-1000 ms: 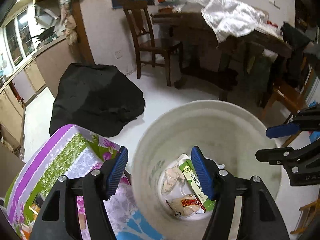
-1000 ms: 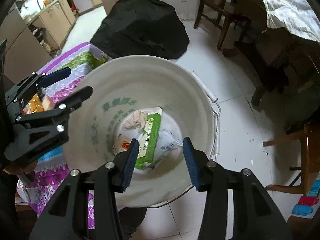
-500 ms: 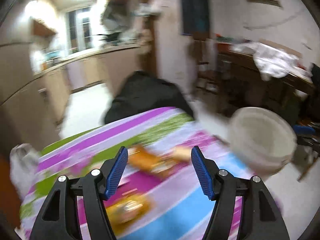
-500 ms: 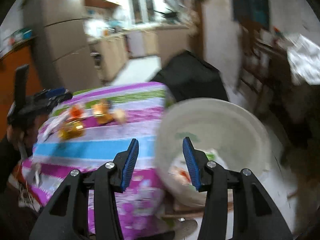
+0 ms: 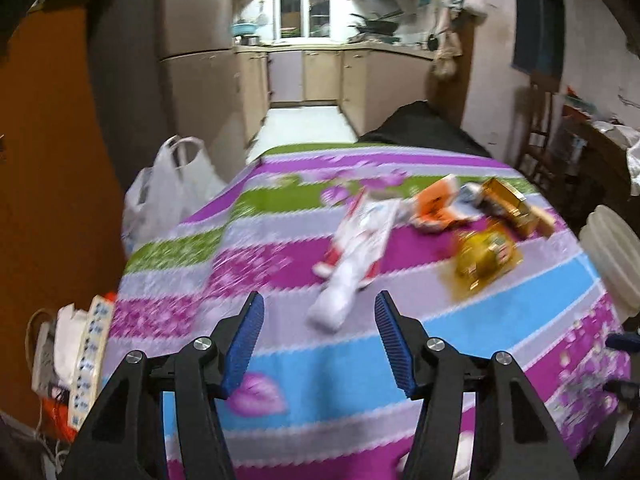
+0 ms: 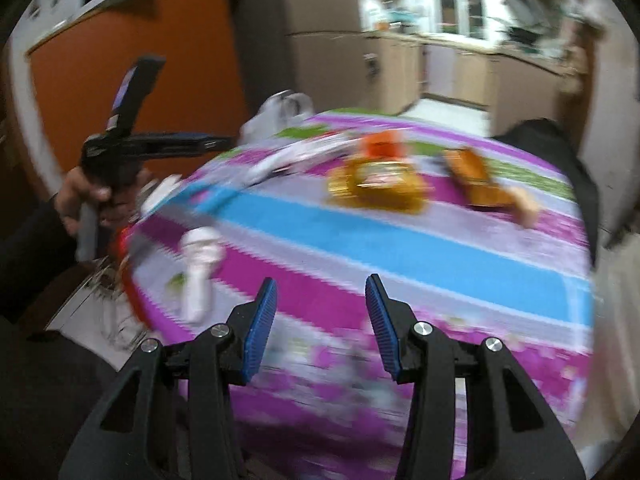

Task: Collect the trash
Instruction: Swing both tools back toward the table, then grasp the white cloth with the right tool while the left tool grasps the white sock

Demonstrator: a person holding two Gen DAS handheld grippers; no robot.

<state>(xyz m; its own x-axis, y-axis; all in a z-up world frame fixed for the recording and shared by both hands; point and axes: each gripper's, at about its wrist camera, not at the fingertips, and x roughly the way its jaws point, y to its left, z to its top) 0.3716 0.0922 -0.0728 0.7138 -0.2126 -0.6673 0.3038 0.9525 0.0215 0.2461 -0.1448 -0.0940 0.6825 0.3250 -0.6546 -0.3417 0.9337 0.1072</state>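
Note:
Trash lies on a striped purple, blue and green tablecloth (image 5: 280, 344). A white and red wrapper (image 5: 356, 264) lies just ahead of my open, empty left gripper (image 5: 318, 340). Farther right lie a gold packet (image 5: 486, 256), an orange and white packet (image 5: 436, 206) and a gold box (image 5: 512, 206). The white bucket (image 5: 610, 256) stands at the table's right edge. My right gripper (image 6: 320, 320) is open and empty over the cloth (image 6: 400, 240); the gold packet (image 6: 376, 186), the gold box (image 6: 476, 184) and a white crumpled piece (image 6: 200, 264) show blurred. The left gripper (image 6: 160, 142) is at far left.
A white plastic bag (image 5: 168, 196) hangs off the table's far left corner. A black bag (image 5: 420, 130) sits on the floor behind the table. Kitchen cabinets and a fridge stand beyond. A wooden chair (image 5: 536, 136) and a cluttered table stand at right.
Both grippers have swung away from over the bucket to the left, and now face the table with the trash. Both stay open and empty.

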